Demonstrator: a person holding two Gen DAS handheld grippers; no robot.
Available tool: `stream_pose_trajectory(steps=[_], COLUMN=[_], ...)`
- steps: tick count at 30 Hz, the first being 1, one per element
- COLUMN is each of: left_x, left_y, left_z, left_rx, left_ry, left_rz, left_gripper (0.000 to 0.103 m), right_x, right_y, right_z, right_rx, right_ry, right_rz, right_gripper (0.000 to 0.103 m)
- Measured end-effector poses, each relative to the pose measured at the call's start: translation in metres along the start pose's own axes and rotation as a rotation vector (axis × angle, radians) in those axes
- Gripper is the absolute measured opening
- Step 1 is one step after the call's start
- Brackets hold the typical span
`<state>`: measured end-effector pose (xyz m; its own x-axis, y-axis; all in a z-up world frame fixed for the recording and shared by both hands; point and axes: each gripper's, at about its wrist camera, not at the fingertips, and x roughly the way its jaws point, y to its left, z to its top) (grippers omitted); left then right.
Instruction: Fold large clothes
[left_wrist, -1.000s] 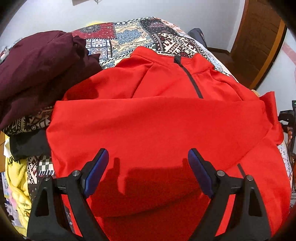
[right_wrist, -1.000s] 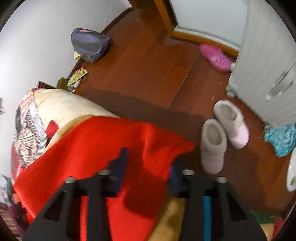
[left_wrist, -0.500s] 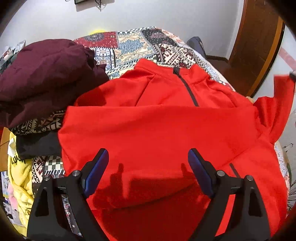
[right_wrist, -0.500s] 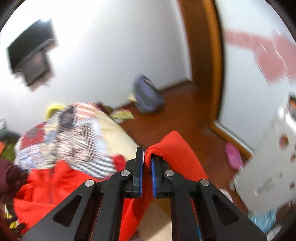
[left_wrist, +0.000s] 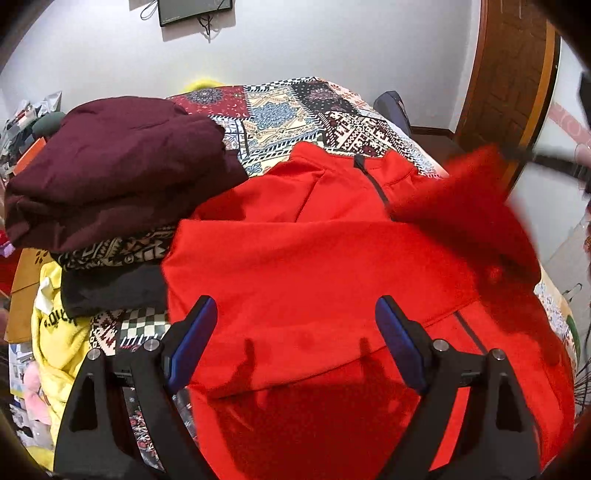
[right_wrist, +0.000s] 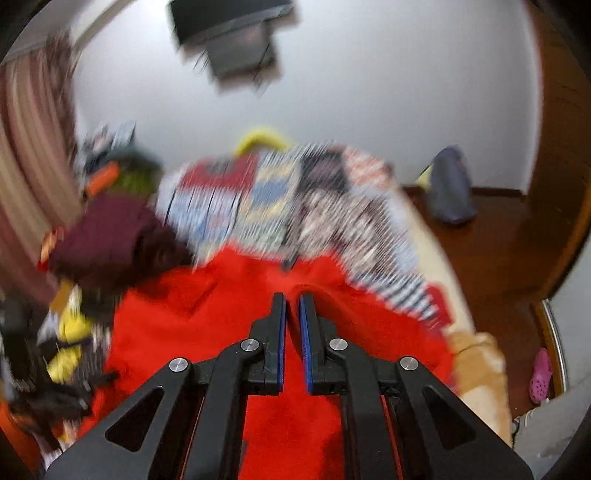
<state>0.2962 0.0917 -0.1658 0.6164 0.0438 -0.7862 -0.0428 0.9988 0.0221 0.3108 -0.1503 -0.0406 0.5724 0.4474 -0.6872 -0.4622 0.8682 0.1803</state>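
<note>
The red jacket lies spread across the near part of the bed, zip up, beside a maroon garment stacked at the bed's left edge. The left claw hovers over the jacket's lower half, jaws wide apart and empty. The right claw is clamped nearly closed on a fold of the jacket's sleeve, raised above the bed's right edge.

A patchwork bedspread is covering the bed. A folded maroon garment is lying at far left, a yellow garment bunching near left. A backpack is sitting on the wooden floor far right, a pink clog lying near right.
</note>
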Motion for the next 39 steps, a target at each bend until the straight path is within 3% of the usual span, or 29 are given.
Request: stream_pose_trajectory(steps=[5, 10, 15, 18, 23, 25, 31, 39], left_x=[0.002, 0.007, 0.010, 0.009, 0.011, 0.015, 0.042, 0.095], left_y=[0.007, 0.011, 0.005, -0.006, -0.041, -0.058, -0.121, -0.211], left_z=[-0.014, -0.025, -0.024, -0.015, 0.015, 0.028, 0.057, 0.064], left_rx=[0.000, 0.001, 0.021, 0.045, 0.128, 0.157, 0.254, 0.416], left_ry=[0.021, 0.047, 0.055, 0.038, 0.003, 0.003, 0.035, 0.099], left_rz=[0.008, 0.007, 0.004, -0.007, -0.045, -0.076, -0.150, -0.198], left_gripper=[0.088, 0.088, 0.088, 0.088, 0.088, 0.088, 0.088, 0.087], right_x=[0.067, 0.097, 0.084, 0.074, 0.036, 0.020, -0.009, 0.002], right_y=[0.029, 0.039, 0.035, 0.023, -0.016, -0.033, -0.080, -0.116], right_z=[-0.047, -0.092, -0.086, -0.080, -0.069, -0.066, -0.069, -0.092], right_rx=[-0.079, -0.099, -0.074, -0.018, 0.046, 0.071, 0.129, 0.219], right_ry=[0.260, 0.431, 0.430, 0.409, 0.281, 0.235, 0.165, 0.212], right_rz=[0.016, 0.020, 0.034, 0.040, -0.047, -0.090, -0.213, -0.255], right_gripper=[0.007, 0.007, 0.007, 0.013, 0.038, 0.043, 0.045, 0.045])
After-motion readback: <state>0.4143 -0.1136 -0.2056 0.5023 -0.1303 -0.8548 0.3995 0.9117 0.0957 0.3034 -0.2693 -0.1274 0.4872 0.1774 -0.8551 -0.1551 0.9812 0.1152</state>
